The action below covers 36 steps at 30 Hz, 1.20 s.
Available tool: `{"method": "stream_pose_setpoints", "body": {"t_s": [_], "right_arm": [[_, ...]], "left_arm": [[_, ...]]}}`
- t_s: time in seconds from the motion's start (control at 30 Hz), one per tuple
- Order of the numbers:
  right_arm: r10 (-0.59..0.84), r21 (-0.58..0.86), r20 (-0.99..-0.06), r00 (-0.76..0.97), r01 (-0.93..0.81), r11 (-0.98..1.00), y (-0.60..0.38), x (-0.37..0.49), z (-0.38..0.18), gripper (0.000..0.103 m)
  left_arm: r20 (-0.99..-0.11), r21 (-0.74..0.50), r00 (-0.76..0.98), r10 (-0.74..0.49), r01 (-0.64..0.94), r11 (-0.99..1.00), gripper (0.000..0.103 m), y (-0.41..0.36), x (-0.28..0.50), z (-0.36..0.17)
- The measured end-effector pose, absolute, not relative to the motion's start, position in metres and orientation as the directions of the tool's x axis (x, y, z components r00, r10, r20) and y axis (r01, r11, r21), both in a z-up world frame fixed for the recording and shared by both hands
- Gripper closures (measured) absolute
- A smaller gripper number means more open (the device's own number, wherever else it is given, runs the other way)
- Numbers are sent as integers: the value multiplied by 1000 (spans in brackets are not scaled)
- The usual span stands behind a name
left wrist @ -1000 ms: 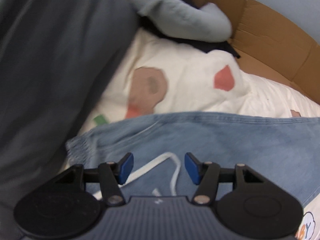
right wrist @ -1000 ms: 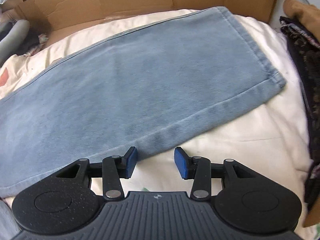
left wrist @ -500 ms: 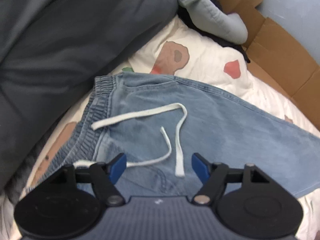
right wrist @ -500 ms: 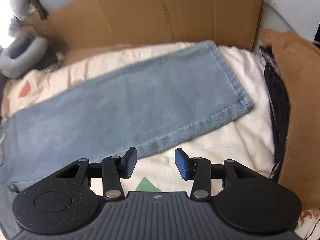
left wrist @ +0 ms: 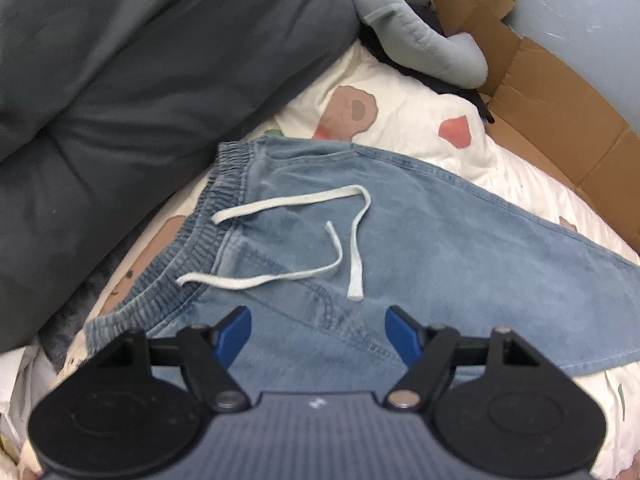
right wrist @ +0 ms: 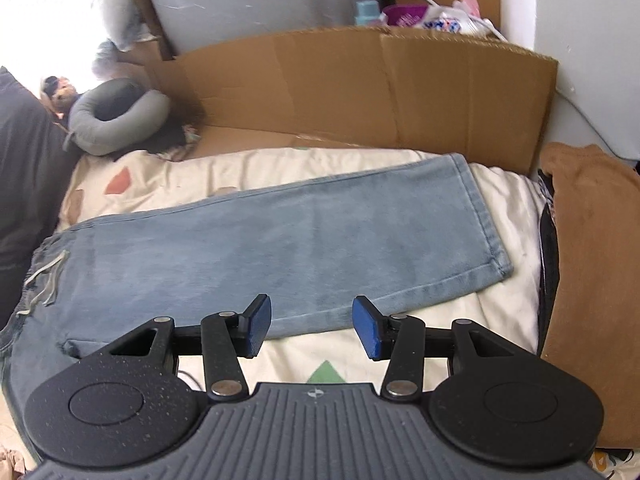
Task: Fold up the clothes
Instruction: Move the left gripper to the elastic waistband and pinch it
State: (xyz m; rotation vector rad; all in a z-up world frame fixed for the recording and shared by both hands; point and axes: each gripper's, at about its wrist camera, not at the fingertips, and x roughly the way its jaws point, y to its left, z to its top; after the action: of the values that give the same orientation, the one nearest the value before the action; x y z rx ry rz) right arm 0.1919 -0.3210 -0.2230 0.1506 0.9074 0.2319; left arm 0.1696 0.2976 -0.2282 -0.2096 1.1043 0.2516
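Observation:
Light blue jeans (right wrist: pixel 280 248) lie flat across the patterned white bedspread (right wrist: pixel 400 344), legs folded together, waistband at the left and hem at the right. Their elastic waistband (left wrist: pixel 208 216) and loose white drawstring (left wrist: pixel 344 240) show in the left wrist view. My left gripper (left wrist: pixel 318 334) hovers open above the seat of the jeans (left wrist: pixel 440 248), nothing between its blue pads. My right gripper (right wrist: pixel 311 326) hangs above the jeans' near edge with its jaws opening and nothing between them.
A dark grey duvet (left wrist: pixel 120 100) fills the left. A grey neck pillow (right wrist: pixel 116 120) lies at the back left. Flattened cardboard (right wrist: pixel 360 92) stands along the far side. A brown garment (right wrist: pixel 592 280) over dark clothes lies at the right.
Both grippers pulled back and up from the jeans. The left view swung to show the waistband and drawstring, and its jaws widened. The right view now takes in the whole length of the jeans.

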Motion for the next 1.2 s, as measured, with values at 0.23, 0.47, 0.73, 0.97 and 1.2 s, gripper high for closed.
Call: {"method": "stream_pose_setpoints", "body": {"t_s": [0.23, 0.47, 0.73, 0.97, 1.2], "right_arm": [[288, 247, -742, 606, -152, 957, -302, 170, -211, 50], [278, 268, -773, 570, -104, 958, -292, 149, -228, 50], [255, 251, -825, 505, -77, 965, -287, 128, -264, 50], [288, 315, -829, 479, -27, 949, -284, 122, -289, 50], [308, 339, -843, 442, -10, 941, -274, 120, -305, 50]], "left_arm": [[-908, -30, 398, 134, -380, 925, 27, 322, 137, -237], [-924, -39, 358, 133, -436, 899, 39, 346, 105, -263], [-941, -56, 312, 134, -532, 845, 74, 379, 77, -280], [-927, -58, 336, 168, -570, 820, 77, 417, 73, -255], [-909, -169, 393, 138, -650, 741, 87, 439, 71, -259]]}}
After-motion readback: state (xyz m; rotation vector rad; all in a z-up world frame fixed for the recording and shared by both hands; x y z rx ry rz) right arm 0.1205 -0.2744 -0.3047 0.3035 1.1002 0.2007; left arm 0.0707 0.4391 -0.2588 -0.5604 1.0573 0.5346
